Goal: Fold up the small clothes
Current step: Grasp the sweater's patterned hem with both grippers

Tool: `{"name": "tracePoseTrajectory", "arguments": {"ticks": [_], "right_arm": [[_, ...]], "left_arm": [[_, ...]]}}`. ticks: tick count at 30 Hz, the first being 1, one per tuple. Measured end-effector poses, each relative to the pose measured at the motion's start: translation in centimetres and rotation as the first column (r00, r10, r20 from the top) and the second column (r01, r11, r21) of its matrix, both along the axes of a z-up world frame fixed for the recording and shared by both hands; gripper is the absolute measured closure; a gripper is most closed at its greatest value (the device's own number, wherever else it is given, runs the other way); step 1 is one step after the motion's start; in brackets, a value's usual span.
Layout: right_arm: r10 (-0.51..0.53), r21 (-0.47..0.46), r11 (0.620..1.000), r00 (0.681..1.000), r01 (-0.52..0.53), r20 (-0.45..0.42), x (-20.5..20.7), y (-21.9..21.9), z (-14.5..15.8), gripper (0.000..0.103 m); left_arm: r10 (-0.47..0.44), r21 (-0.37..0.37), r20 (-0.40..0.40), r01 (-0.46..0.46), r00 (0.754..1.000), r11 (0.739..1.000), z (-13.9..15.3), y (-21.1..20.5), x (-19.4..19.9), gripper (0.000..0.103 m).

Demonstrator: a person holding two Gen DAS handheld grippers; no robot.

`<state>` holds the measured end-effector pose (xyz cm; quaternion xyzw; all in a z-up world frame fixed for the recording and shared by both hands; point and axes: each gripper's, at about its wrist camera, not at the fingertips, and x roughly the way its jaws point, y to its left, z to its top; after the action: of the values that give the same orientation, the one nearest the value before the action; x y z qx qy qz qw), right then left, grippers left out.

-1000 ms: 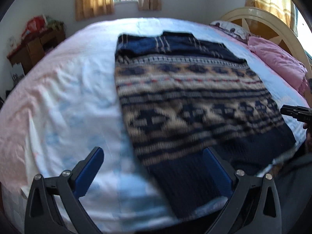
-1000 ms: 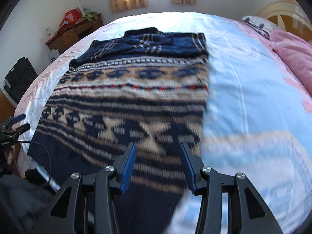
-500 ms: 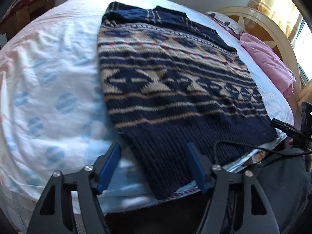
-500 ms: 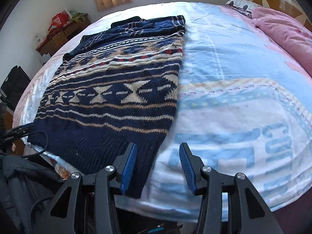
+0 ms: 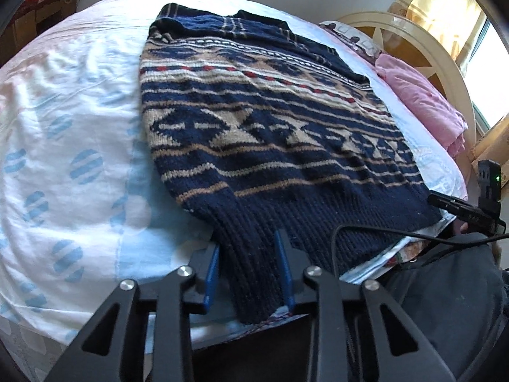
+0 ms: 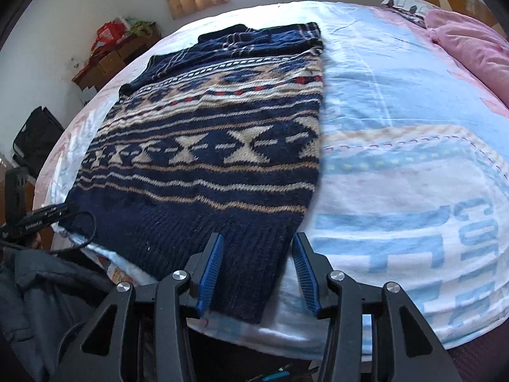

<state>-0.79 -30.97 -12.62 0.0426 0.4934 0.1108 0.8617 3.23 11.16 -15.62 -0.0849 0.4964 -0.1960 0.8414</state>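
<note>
A navy and beige patterned knit sweater (image 5: pixel 270 133) lies flat on the bed, hem toward me; it also shows in the right wrist view (image 6: pixel 216 146). My left gripper (image 5: pixel 249 248) is open, its blue pads on either side of the hem's left corner, not clamped. My right gripper (image 6: pixel 257 248) is open with its pads on either side of the hem's right corner. The right gripper shows at the edge of the left wrist view (image 5: pixel 458 207), and the left gripper at the edge of the right wrist view (image 6: pixel 41 216).
The bed sheet (image 5: pixel 63 159) is white and light blue. A pink blanket (image 5: pixel 423 102) lies by the cream headboard (image 5: pixel 413 38). A cluttered wooden table (image 6: pixel 114 57) and a black bag (image 6: pixel 35 137) stand by the wall. A dark jacket (image 5: pixel 445 286) lies at the bed's near edge.
Both grippers have moved down and forward to the sweater's hem corners. The left jaws have narrowed around the hem corner. The right jaws now straddle the right corner.
</note>
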Motion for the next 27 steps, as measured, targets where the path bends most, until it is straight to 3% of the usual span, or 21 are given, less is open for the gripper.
{"name": "tracePoseTrajectory", "arguments": {"ticks": [2, 3, 5, 7, 14, 27], "right_arm": [[0.007, 0.004, 1.000, 1.000, -0.007, -0.014, 0.0, 0.1, 0.0, 0.081], [0.015, 0.009, 1.000, 1.000, -0.015, -0.018, -0.1, 0.1, -0.1, 0.085], [0.028, 0.029, 0.999, 1.000, -0.027, -0.011, -0.2, 0.1, -0.2, 0.091], [0.022, 0.110, 0.994, 1.000, -0.023, 0.011, -0.2, -0.6, 0.1, 0.094], [-0.025, 0.298, 0.955, 0.995, -0.004, 0.092, 0.9, -2.3, 2.0, 0.095], [-0.089, 0.333, 0.943, 0.976, 0.018, 0.198, 5.6, -2.9, 5.6, 0.095]], "left_arm": [[-0.004, -0.012, 0.006, 0.004, 1.000, 1.000, 0.1, 0.1, -0.1, 0.073], [-0.012, -0.020, 0.013, 0.012, 1.000, 1.000, 0.2, 0.1, -0.2, 0.087], [-0.015, -0.031, 0.036, 0.016, 0.999, 0.999, 0.5, 0.2, -0.2, 0.090], [-0.010, -0.027, 0.093, 0.012, 0.996, 1.000, 1.4, 0.3, -0.5, 0.091], [0.035, -0.060, 0.218, -0.022, 0.975, 0.998, 4.1, 1.6, 0.2, 0.091], [0.088, -0.120, 0.296, -0.054, 0.951, 0.991, 6.9, 2.1, 5.0, 0.092]]}}
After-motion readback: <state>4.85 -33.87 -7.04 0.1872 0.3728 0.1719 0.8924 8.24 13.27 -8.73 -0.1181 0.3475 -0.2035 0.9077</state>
